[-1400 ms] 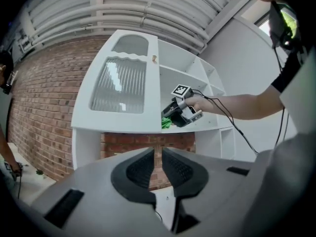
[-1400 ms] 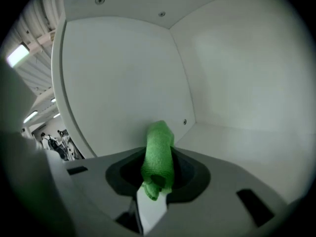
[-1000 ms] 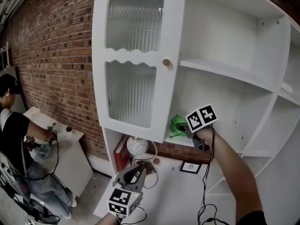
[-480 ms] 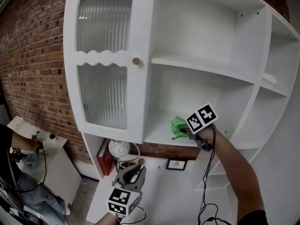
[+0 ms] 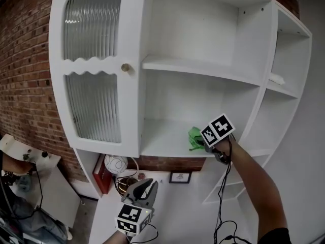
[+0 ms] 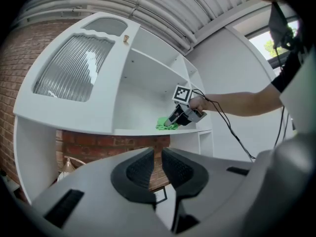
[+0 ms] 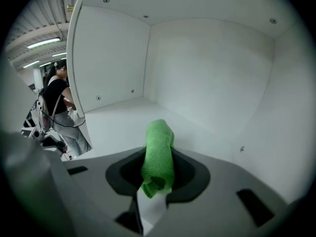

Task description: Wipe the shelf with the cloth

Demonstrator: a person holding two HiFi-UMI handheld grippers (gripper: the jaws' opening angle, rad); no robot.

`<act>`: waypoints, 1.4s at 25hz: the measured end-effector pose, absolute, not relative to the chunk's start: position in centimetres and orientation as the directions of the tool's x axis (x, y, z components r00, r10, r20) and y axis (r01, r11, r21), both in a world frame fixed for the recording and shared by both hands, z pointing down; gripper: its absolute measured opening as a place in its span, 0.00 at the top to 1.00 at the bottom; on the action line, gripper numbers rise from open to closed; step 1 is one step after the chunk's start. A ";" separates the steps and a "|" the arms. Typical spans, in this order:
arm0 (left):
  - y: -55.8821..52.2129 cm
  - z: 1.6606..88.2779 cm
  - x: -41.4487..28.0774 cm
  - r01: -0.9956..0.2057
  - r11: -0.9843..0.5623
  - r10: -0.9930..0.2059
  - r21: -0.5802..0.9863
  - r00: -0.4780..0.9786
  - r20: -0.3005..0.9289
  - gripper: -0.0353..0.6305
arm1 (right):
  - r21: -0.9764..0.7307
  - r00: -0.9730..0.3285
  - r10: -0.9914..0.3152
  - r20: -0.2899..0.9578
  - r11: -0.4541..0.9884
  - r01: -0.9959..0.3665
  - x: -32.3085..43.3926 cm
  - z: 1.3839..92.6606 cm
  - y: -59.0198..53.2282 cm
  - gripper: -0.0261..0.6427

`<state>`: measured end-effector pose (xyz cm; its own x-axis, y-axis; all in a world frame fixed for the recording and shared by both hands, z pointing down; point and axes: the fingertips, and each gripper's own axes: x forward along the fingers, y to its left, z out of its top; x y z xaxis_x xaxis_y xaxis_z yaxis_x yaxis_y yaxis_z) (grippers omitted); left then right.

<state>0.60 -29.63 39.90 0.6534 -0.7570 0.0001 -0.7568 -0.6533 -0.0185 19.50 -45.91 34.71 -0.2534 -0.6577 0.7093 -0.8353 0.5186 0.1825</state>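
A green cloth [image 5: 195, 138] is pinched in my right gripper [image 5: 202, 143], which reaches into the middle compartment of the white shelf unit [image 5: 167, 145]. In the right gripper view the cloth [image 7: 158, 153] sticks out forward between the jaws over the white shelf board [image 7: 123, 120]. From the left gripper view the cloth [image 6: 163, 123] rests at the shelf's right end under the right gripper [image 6: 174, 121]. My left gripper [image 5: 144, 189] hangs low below the shelf, its jaws nearly together with nothing between them [image 6: 156, 165].
A glass-paned cabinet door [image 5: 94, 70] with a round knob [image 5: 125, 67] stands open at the left. Below the shelf are a white globe lamp [image 5: 116, 164], a red book [image 5: 100, 173] and a small framed picture [image 5: 178, 177]. A person [image 7: 58, 100] stands behind at a table.
The head view has swung right, so the shelf unit sits further left in frame. My right gripper still holds the cloth at the same spot on the shelf; my left gripper has barely moved.
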 end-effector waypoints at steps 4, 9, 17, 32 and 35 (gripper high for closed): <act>-29.6 40.0 1.4 -0.740 -0.673 -0.740 -0.016 0.673 -0.002 0.87 | 0.248 -0.180 -0.678 0.713 0.483 -0.840 21.3 34.7 -45.5 0.81; -29.4 40.1 2.4 -0.716 -0.698 -0.716 -0.014 0.698 -0.003 0.87 | 0.358 -0.063 -0.701 0.711 0.437 -0.825 23.1 34.7 -44.9 0.82; -29.0 39.9 3.6 -0.683 -0.731 -0.683 -0.011 0.731 -0.009 0.87 | 0.530 0.119 -0.713 0.691 0.388 -0.754 25.8 34.6 -44.0 0.82; -28.4 40.2 4.2 -0.661 -0.750 -0.661 0.003 0.750 0.010 0.87 | 0.829 0.451 -0.699 0.555 0.416 -0.375 27.8 35.4 -42.7 0.82; -28.3 40.4 3.5 -0.674 -0.739 -0.674 0.011 0.739 0.016 0.87 | 0.829 0.423 -0.717 0.553 0.423 -0.366 27.1 34.9 -42.7 0.82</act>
